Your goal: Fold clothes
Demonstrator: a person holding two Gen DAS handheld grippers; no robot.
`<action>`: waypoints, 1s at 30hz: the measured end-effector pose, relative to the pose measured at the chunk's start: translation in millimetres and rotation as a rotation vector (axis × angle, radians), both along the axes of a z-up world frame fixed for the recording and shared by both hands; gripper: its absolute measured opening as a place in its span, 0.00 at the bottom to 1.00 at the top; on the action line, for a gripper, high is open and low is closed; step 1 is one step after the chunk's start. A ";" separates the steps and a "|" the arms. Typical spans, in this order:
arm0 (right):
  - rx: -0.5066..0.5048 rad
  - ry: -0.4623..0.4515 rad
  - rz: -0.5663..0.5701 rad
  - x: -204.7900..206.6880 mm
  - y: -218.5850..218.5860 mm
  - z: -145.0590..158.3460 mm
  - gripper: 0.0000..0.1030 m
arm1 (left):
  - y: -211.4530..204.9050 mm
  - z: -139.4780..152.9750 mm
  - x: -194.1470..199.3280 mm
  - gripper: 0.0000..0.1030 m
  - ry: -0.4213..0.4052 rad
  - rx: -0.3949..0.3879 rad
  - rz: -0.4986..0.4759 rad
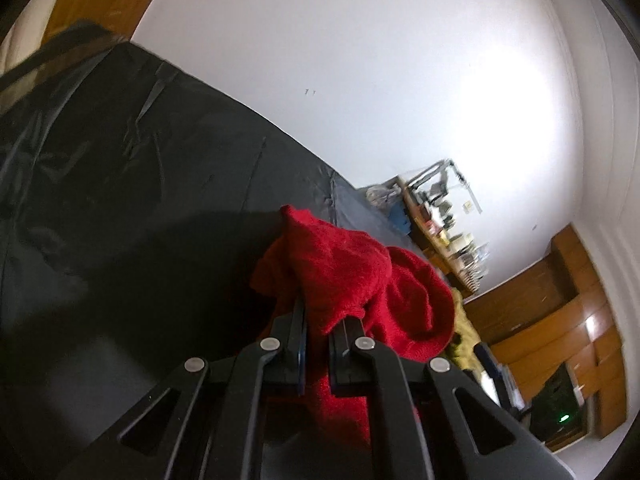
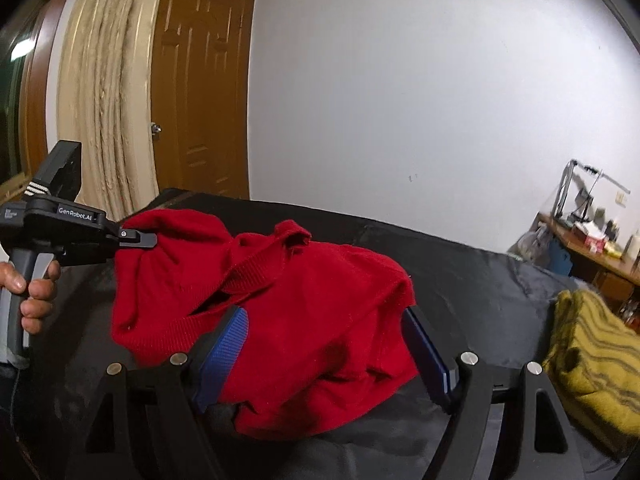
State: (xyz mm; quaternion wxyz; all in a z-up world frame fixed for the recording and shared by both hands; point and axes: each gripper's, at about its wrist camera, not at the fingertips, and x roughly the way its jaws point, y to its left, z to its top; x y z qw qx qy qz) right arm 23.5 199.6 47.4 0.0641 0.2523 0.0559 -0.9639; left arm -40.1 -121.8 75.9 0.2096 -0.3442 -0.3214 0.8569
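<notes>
A red knitted sweater (image 2: 304,312) hangs bunched above the black sheet (image 2: 460,280). In the left wrist view my left gripper (image 1: 324,312) is shut on a fold of the red sweater (image 1: 352,276), which spills over and beyond the fingers. From the right wrist view, that left gripper (image 2: 136,236) pinches the sweater's upper left corner, with a person's hand (image 2: 36,292) on its handle. My right gripper (image 2: 324,320) stands open. Its blue pads (image 2: 224,352) are wide apart, with the sweater's lower part draped loosely between them.
A yellow striped garment (image 2: 592,360) lies on the sheet at the right. Behind it stands a cluttered wooden desk (image 2: 592,240) against the white wall. A brown door (image 2: 204,80) and a beige curtain (image 2: 104,92) are at the back left.
</notes>
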 end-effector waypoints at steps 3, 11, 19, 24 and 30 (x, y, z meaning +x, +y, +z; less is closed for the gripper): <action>0.005 0.004 -0.010 6.0 -0.9 -2.2 0.78 | -21.6 12.3 11.9 0.08 0.048 0.049 0.062; -0.108 -0.029 -0.038 0.4 27.7 -10.9 0.78 | -77.4 56.9 62.1 0.06 0.236 0.080 0.244; -0.204 -0.083 -0.076 -26.6 41.5 -3.1 0.78 | -78.9 24.1 49.4 0.44 0.092 -0.051 0.149; -0.175 -0.097 -0.064 -24.5 32.2 -7.1 0.78 | -74.1 -43.2 26.7 0.85 -0.139 0.031 0.100; -0.167 -0.115 -0.055 -26.0 30.1 -10.8 0.78 | -48.6 -92.0 4.5 0.85 -0.328 0.100 0.034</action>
